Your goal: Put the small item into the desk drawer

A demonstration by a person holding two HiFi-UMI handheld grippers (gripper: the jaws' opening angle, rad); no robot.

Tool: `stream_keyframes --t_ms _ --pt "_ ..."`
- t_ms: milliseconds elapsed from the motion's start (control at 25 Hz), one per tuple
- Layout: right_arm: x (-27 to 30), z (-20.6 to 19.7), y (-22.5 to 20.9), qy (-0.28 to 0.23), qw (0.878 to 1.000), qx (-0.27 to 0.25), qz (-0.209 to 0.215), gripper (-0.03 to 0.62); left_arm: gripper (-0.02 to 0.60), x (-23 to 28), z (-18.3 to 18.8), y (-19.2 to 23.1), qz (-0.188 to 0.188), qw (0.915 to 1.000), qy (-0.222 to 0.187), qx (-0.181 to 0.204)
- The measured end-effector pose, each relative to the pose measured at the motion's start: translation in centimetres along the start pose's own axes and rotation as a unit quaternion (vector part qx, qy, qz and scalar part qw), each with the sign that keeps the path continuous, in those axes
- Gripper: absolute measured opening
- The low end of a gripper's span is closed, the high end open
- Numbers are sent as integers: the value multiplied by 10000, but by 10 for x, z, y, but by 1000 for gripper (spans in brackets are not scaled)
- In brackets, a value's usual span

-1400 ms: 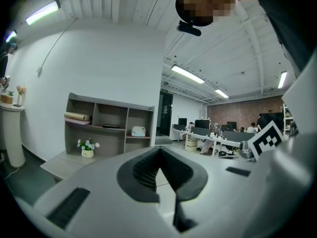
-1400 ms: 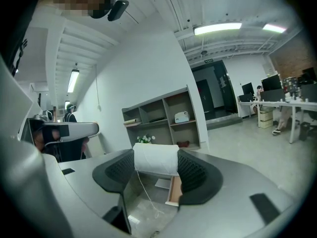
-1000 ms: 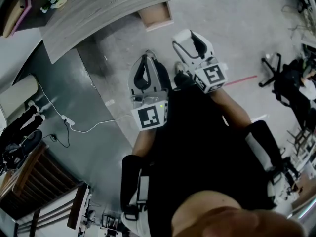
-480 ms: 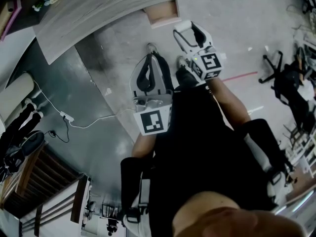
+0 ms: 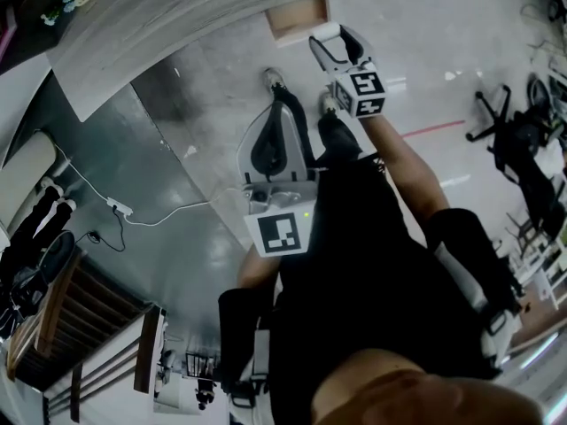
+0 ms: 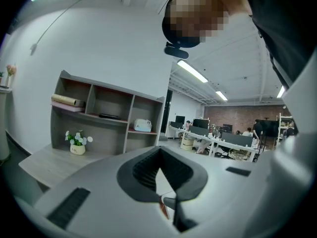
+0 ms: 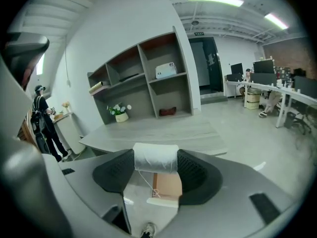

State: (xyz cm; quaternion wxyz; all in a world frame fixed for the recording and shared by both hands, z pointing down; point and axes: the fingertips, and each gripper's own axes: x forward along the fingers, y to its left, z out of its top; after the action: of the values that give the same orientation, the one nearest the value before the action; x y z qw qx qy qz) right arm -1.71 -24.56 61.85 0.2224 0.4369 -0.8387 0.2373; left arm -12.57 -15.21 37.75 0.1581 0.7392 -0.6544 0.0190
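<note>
Desk drawer now nearer right gripper, jaws tight on white roll; left gripper, jaws together

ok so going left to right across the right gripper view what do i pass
standing person in black → flower pot → white roll → office desks

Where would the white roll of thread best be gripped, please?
Probably by its two ends, as the right gripper holds it: the white roll lies crosswise between the jaws, so its curved side cannot roll free. Approach square to its axis, clear of the thread hanging below.
</note>
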Motion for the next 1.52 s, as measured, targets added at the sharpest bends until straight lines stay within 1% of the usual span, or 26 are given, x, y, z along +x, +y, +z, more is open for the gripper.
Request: stream_keyframes --t_ms 240,400,600,880,1120,1320,1440,1520 --pt "46 -40 -19 315 9993 77 -190 262 -9 6 -7 4 -77 9999 77 -22" --pt "75 -71 -34 654 9973 88 -337 262 -9 8 -12 4 -99 9999 118 -65" --pt "107 -112 -55 1082 9924 166 -565 262 -9 12 -17 5 -112 9998 146 -80" --pt "138 -155 -78 1575 9842 163 -798 262 -9 19 -25 8 -105 9996 193 -168" --pt "158 -190 -79 1983 9773 129 -731 262 -9 25 -39 11 -93 9991 309 -267" --pt "172 -205 -76 2245 9715 134 -752 262 -9 31 -43 19 -90 9989 375 -251" --pt "178 -215 -76 2488 9655 4 -767 262 -9 35 -46 22 -65 9988 396 -268" --pt "181 -221 -75 2687 9601 21 -770 262 -9 38 -49 26 -41 9987 420 -287"
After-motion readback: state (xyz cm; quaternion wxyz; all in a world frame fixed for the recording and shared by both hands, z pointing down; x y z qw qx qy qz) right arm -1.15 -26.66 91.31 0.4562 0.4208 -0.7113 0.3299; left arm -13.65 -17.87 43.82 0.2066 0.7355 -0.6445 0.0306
